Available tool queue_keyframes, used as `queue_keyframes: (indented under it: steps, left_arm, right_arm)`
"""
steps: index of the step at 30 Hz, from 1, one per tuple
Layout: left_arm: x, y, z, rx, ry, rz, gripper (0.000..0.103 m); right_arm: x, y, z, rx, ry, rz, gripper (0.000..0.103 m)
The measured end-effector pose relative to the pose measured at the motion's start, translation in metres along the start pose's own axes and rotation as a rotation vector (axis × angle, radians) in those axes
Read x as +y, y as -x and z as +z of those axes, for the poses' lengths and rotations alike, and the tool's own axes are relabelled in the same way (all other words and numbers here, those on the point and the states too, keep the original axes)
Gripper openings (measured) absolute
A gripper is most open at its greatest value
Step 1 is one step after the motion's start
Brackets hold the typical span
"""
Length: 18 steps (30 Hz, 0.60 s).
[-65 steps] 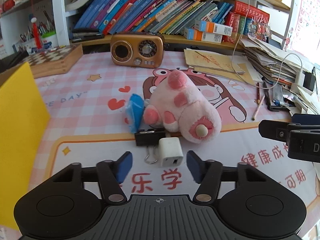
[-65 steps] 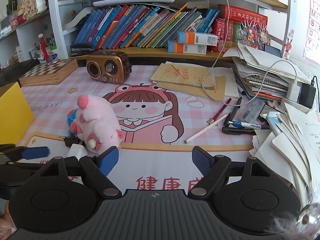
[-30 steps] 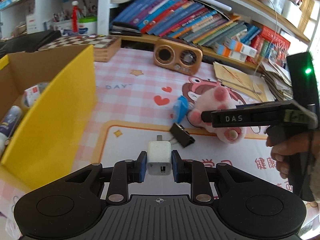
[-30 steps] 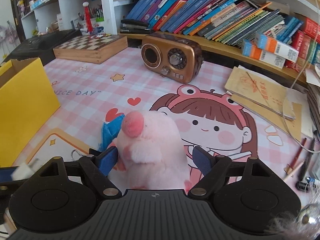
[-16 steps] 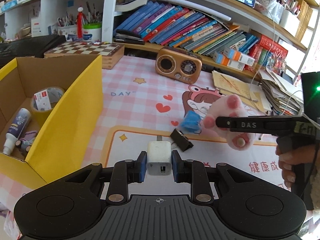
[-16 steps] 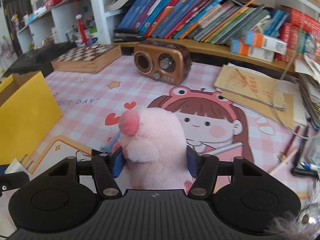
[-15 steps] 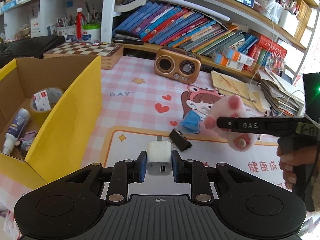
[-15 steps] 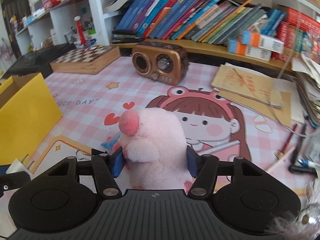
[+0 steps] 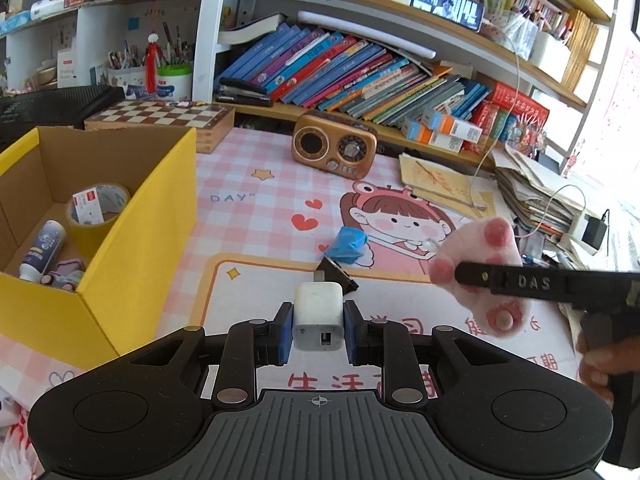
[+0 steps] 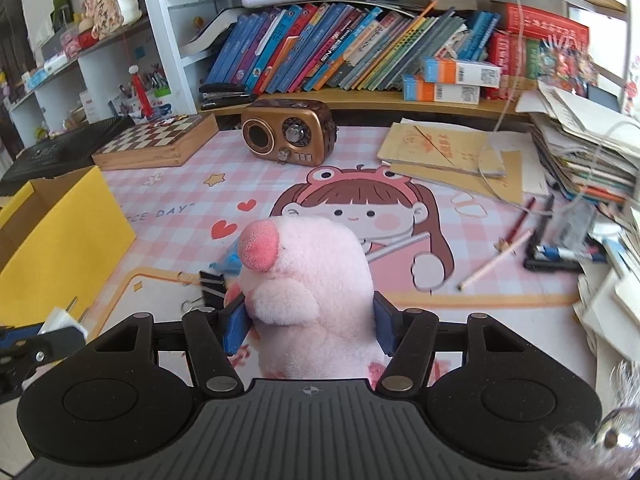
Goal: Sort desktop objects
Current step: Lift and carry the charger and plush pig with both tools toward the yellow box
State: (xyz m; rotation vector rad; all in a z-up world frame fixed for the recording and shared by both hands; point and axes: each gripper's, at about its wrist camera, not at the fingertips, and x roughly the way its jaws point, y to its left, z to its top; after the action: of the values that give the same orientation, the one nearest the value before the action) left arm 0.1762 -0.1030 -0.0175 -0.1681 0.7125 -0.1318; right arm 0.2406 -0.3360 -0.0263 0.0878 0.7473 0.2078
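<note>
My left gripper [image 9: 316, 326] is shut on a white USB charger plug [image 9: 319, 316], held above the pink desk mat. My right gripper [image 10: 310, 322] is shut on a pink plush pig [image 10: 308, 280], lifted off the mat; the left wrist view shows the pig [image 9: 486, 252] at the right, clamped by the black finger. A yellow cardboard box [image 9: 132, 240] stands open at the left, with a tape roll [image 9: 98, 204] and a small bottle [image 9: 42, 248] inside. A black binder clip [image 9: 334, 272] and a blue crumpled wrapper [image 9: 350, 242] lie on the mat between the grippers.
A bronze retro radio [image 9: 334, 148] and a chessboard box [image 9: 160, 120] stand at the back under shelves of books. Paper stacks, cables and pens [image 10: 560, 248] crowd the right side. A person's hand [image 9: 600, 364] holds the right gripper.
The right gripper closed on the plush pig and lifted it off the mat. The left gripper rose with the charger, bringing more of the yellow box's inside into view.
</note>
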Motion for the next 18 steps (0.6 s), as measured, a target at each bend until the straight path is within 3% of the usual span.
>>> queue_keyframes:
  steps: [18]
  left_arm:
    - [0.027,0.048,-0.025,0.000,-0.028,-0.090,0.024]
  right_arm:
    - [0.049,0.062,-0.050,-0.014,-0.046,-0.066,0.058]
